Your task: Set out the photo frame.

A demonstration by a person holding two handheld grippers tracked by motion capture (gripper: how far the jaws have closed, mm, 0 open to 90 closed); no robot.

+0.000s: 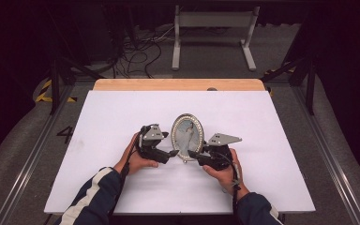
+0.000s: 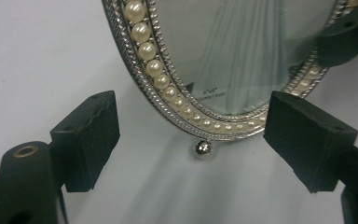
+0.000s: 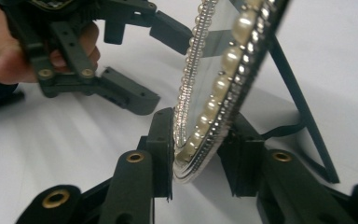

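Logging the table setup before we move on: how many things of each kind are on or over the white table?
Oval pearl-rimmed picture frame: 1
Handheld grippers, left gripper and right gripper: 2
Total: 3

White table sheet (image 1: pixel 122 117) brightly lit from above; surroundings dark. Oval pearl-rimmed picture frame (image 3: pixel 223 88) blurred up close, soft shadows beneath.
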